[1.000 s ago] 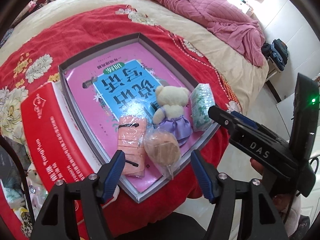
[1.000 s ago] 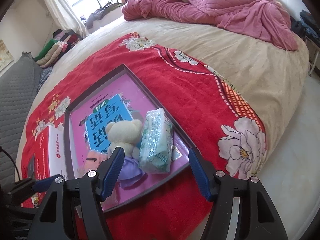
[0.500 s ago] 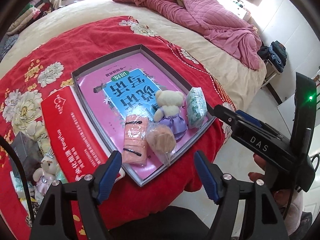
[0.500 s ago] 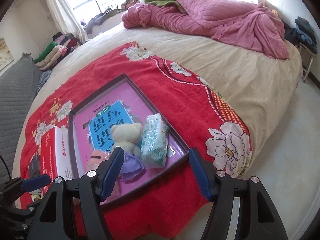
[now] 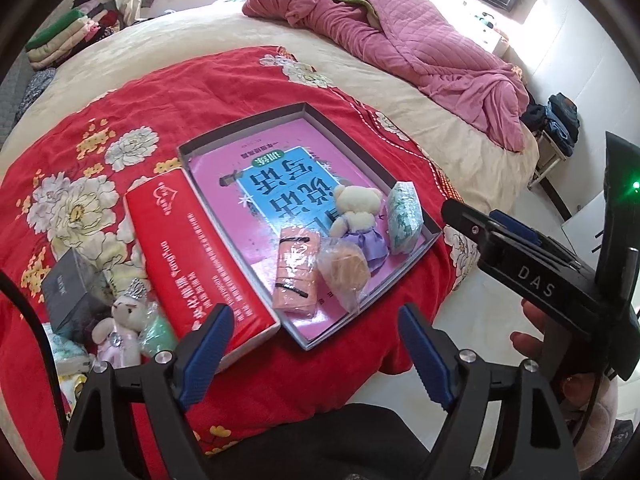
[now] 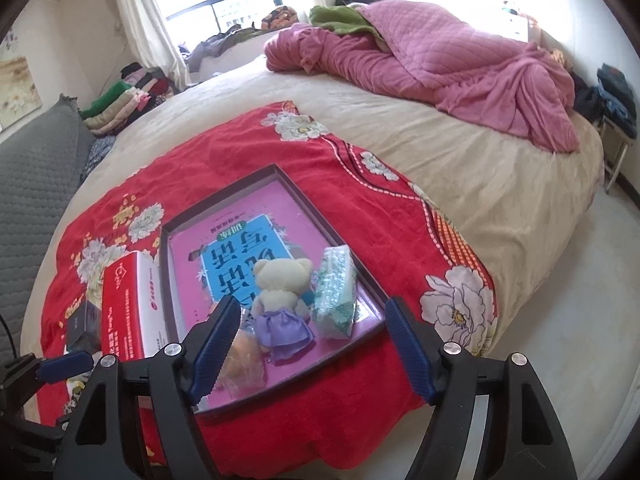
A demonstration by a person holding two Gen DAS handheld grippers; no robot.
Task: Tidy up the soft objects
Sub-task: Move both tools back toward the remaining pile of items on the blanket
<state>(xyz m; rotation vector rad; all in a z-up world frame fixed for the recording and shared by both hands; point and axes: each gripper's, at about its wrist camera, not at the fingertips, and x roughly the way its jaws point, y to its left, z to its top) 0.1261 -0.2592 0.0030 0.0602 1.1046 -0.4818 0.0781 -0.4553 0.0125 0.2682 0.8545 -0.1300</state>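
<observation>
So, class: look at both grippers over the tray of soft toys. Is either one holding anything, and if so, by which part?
Nothing is held. The left gripper and right gripper hang above the tray, jaws opening with nothing between them.

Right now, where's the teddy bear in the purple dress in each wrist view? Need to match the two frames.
Left wrist: teddy bear sits right of centre, in the tray's near right corner, between the tissue pack and the bagged bun.
Right wrist: teddy bear is at lower centre, just above the gap between the fingers, tissue pack on its right.
Shared landmark: the tray with its blue-and-pink book.
</observation>
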